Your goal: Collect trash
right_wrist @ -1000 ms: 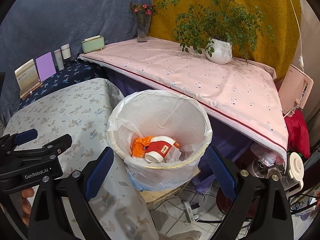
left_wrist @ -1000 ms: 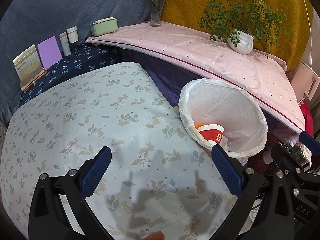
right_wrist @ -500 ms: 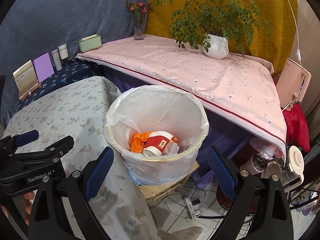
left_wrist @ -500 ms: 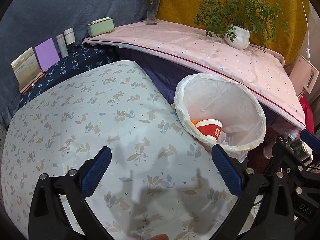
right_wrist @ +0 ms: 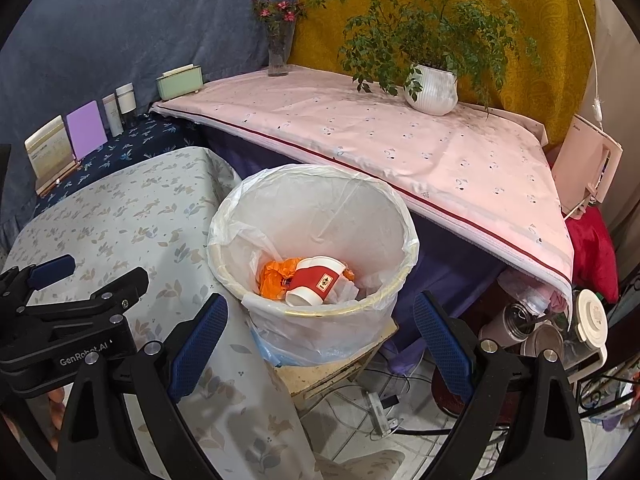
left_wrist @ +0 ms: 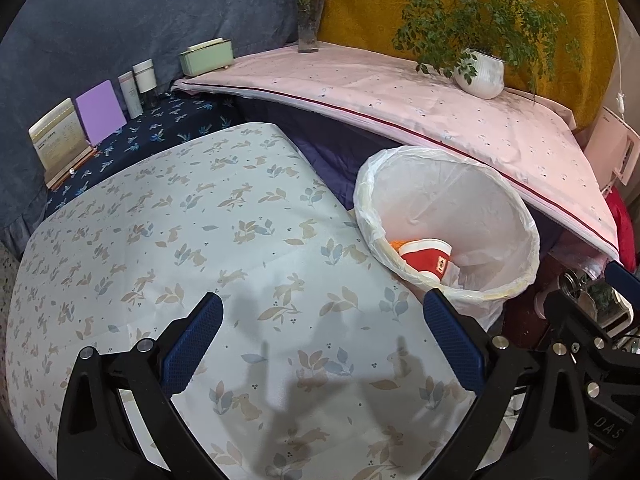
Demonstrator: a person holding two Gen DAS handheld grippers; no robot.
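Observation:
A white bin with a plastic liner (right_wrist: 390, 216) stands beside the table with the leaf-print cloth (left_wrist: 168, 232). Inside lie a red and white paper cup (right_wrist: 316, 280) and crumpled orange trash (right_wrist: 272, 276). The bin (left_wrist: 520, 216) and the cup (left_wrist: 426, 258) also show in the left wrist view. My left gripper (left_wrist: 322, 340) is open and empty above the cloth. My right gripper (right_wrist: 320, 338) is open and empty, just in front of the bin. The left gripper's body (right_wrist: 68, 304) shows at the left of the right wrist view.
A pink-covered shelf (right_wrist: 400, 136) behind the bin holds a potted plant (right_wrist: 430, 88), a flower vase (right_wrist: 278, 50) and a green box (right_wrist: 178, 82). Cards and jars (left_wrist: 100, 114) stand at the far left. Bottles, cables and clutter (right_wrist: 552, 328) lie on the floor at right.
Both grippers have drawn back and risen slightly; the bin sits a little farther off in both views. Both stay open and empty.

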